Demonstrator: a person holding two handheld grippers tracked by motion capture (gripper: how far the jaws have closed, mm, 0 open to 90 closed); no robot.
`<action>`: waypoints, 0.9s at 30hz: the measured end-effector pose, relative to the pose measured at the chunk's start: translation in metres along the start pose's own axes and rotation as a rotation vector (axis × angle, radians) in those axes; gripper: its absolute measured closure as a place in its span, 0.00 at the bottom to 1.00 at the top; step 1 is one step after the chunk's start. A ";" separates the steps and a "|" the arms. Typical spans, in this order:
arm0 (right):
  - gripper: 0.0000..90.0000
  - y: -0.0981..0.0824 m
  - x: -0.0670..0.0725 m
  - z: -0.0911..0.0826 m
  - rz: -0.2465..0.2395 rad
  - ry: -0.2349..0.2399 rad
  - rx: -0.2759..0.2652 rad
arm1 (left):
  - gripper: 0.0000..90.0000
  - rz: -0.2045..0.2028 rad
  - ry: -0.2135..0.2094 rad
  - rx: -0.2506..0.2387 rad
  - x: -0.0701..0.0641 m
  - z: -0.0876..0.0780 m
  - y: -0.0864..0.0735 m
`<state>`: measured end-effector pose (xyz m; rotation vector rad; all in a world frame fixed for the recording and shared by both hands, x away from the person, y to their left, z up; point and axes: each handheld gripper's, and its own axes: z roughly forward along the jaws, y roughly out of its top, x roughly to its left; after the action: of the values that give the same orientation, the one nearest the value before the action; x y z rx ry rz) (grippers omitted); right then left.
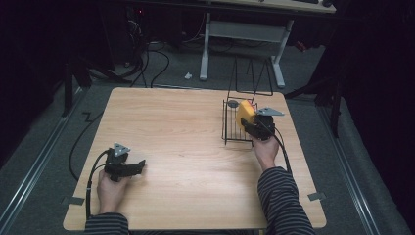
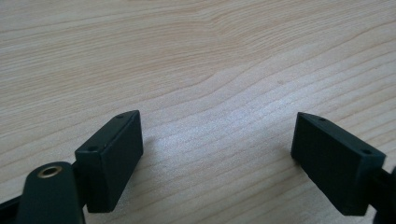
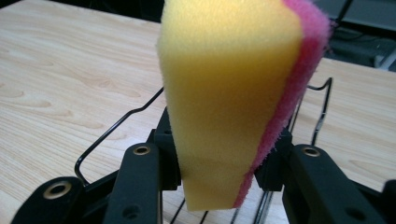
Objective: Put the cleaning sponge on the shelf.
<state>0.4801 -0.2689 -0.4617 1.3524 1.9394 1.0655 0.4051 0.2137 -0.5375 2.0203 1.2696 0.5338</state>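
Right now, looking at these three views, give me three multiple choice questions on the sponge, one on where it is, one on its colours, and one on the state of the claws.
1. Where is the sponge?
A. flat on the table by the left claw
B. held above the black wire rack
C. on the floor

2. Which colours does the sponge show?
A. yellow with a pink layer
B. green and white
C. all blue

3. How do the claws stand?
A. both open
B. left claw shut, right claw open
C. left claw open with nothing between its jaws, right claw shut on the sponge

Answers: 1 B, the high view shows it over the rack; 2 A, the right gripper view shows both colours; 3 C, bare wood shows between the left jaws, and the right jaws pinch the foam.
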 end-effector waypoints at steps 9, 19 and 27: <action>0.68 -0.002 0.005 0.016 -0.008 0.005 0.029 | 0.19 0.000 0.000 0.000 0.000 0.000 0.000; 0.68 -0.005 0.004 0.022 -0.001 0.012 0.049 | 0.19 0.000 0.000 0.000 0.000 0.000 0.000; 0.64 -0.006 0.005 0.022 -0.012 0.010 0.056 | 0.19 0.000 0.000 0.000 0.000 0.000 0.000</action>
<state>0.4929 -0.2589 -0.4786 1.3662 1.9960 1.0211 0.4051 0.2137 -0.5375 2.0205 1.2692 0.5336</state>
